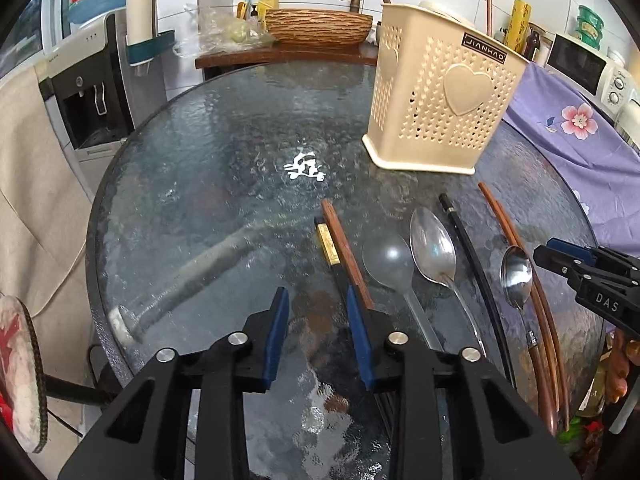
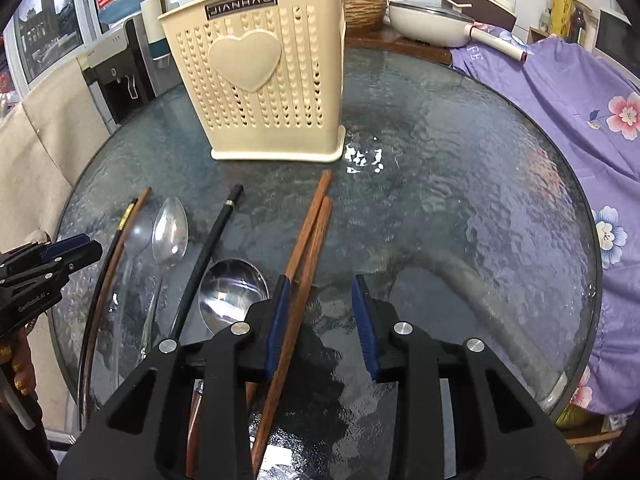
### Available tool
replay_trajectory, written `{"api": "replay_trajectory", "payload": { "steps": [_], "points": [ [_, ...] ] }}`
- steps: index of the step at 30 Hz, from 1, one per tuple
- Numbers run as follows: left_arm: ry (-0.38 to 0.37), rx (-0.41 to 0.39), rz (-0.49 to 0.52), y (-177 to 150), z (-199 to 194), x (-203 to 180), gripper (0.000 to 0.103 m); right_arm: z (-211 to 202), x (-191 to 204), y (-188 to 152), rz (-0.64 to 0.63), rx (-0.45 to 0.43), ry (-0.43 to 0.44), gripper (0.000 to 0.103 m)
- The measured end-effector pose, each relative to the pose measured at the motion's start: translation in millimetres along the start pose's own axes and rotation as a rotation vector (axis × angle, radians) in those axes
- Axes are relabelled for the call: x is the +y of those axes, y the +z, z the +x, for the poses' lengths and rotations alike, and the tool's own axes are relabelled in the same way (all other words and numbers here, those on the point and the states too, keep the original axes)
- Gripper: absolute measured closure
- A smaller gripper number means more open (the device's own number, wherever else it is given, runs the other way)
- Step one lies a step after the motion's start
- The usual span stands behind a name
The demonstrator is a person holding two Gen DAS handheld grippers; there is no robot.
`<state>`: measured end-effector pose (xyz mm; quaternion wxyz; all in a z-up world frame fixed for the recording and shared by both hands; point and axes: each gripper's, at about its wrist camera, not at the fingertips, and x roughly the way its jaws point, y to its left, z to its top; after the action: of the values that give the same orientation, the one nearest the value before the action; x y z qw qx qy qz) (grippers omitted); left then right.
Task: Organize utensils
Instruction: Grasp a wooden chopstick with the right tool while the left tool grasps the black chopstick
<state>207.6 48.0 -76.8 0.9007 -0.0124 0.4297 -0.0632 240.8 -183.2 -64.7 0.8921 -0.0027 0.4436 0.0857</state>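
1. Left gripper (image 1: 318, 304) hovers low over the round glass table (image 1: 192, 184), jaws parted with nothing between; a brown chopstick (image 1: 344, 248) lies just beside its right finger.
2. Right gripper (image 2: 320, 292), jaws apart, straddles one of the paired brown chopsticks (image 2: 310, 236) (pads not pressing).
3. The spoons (image 1: 434, 250) lie between the two grippers; the cream utensil holder (image 1: 444, 92) stands upright behind them.

Home kitchen: microwave (image 1: 580, 65), water dispenser (image 1: 86, 92), sink basin (image 1: 318, 26).
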Motion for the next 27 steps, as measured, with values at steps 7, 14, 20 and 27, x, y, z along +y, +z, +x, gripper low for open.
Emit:
{"api": "replay_trajectory", "payload": {
  "steps": [7,14,20,27],
  "points": [
    [-0.008,0.017,0.008,-3.7,2.8,-4.7,0.079,6.3,6.4,-0.7,-0.006,0.02,-0.01,0.077],
    [-0.013,0.017,0.013,-2.2,1.8,-7.4,0.08,12.1,8.5,-0.8,-0.015,0.029,-0.044,0.079],
    [-0.034,0.026,0.024,-0.8,3.4,-12.6,0.08,13.6,7.3,1.0,-0.016,0.027,-0.047,0.079],
    [-0.017,0.025,0.02,-0.9,3.9,-10.1,0.08,13.6,4.2,1.9,-0.022,0.023,-0.047,0.079]
  ]
}}
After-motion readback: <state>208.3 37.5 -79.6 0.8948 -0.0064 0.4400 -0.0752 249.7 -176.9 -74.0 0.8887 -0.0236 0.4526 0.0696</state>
